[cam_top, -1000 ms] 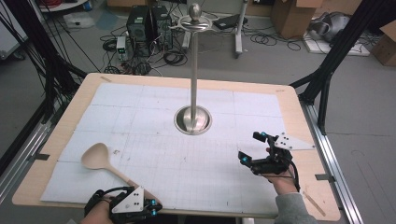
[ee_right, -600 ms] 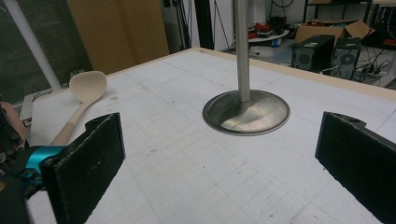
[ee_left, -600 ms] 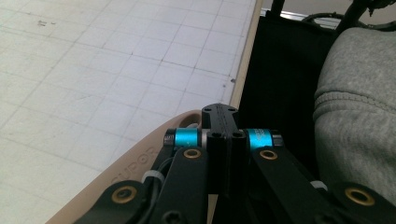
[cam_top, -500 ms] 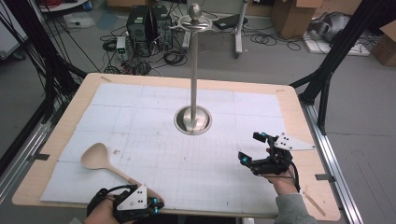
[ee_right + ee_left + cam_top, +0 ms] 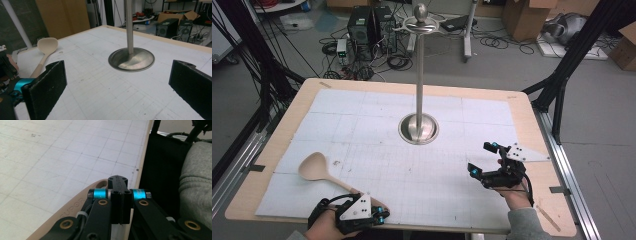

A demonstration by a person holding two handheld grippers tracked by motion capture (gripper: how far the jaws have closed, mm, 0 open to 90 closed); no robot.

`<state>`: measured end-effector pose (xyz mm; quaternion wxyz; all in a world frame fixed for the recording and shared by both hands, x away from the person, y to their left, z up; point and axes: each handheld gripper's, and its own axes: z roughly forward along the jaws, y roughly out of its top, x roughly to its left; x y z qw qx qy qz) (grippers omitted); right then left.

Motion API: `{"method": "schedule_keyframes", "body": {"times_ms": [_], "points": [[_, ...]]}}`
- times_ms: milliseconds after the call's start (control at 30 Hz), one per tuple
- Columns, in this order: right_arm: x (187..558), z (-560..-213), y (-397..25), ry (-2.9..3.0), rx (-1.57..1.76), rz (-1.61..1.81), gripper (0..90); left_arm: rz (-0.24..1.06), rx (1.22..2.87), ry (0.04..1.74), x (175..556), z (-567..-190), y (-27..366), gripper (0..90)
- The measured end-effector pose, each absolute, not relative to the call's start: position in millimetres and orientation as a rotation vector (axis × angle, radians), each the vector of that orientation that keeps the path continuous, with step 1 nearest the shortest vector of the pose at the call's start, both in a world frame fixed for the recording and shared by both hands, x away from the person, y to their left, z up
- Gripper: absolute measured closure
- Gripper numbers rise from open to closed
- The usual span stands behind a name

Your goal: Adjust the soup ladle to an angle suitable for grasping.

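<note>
The left gripper point(image 5: 379, 215) sits at the near-left edge of the table point(image 5: 277, 145), and its jaws are pressed together; in the left gripper view they meet above the end of the wooden spoon's handle, but whether they pinch the handle or merely rest closed over it cannot be told. The wooden spoon point(image 5: 319, 170) lies flat on the white gridded mat point(image 5: 362, 115), bowl pointing away from the person and towards the left side, handle running back under the left gripper; in the left gripper view the tan handle end point(image 5: 75, 206) passes just beneath the closed jaws. The right gripper point(image 5: 479, 162) hovers over the near-right part of the mat, well apart from the spoon, with its jaws spread wide and nothing between them; the right gripper view looks past both black jaws at the metal stand point(image 5: 131, 58). That stand, a round steel base with an upright pole, occupies the middle of the table, and the hooks at its top carry nothing. Judged from this layout, the work is at an early stage: the spoon is not yet lifted off the mat. Securing the grip, raising the spoon and bringing it to the stand appear to remain.
</note>
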<state>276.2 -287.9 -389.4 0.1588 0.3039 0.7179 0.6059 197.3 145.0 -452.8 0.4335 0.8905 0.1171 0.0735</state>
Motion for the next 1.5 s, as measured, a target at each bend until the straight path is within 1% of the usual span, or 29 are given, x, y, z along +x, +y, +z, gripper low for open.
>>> {"method": "schedule_keyframes", "body": {"times_ms": [567, 1000, 1267, 1500], "points": [[275, -391, -288, 2.067, 0.871, 1.724, 0.1, 0.188, 2.204, 0.328, 205, -453, 141, 89.9], [276, -392, -285, 2.093, 0.869, 1.7, 0.1, 0.234, 2.207, 0.343, 215, -453, 137, 89.9], [277, -393, -285, 2.095, 0.86, 1.693, 0.1, 0.241, 2.2, 0.349, 218, -454, 136, 89.9], [277, -393, -282, 2.103, 0.859, 1.677, 0.1, 0.274, 2.199, 0.416, 228, -453, 131, 89.8]]}}
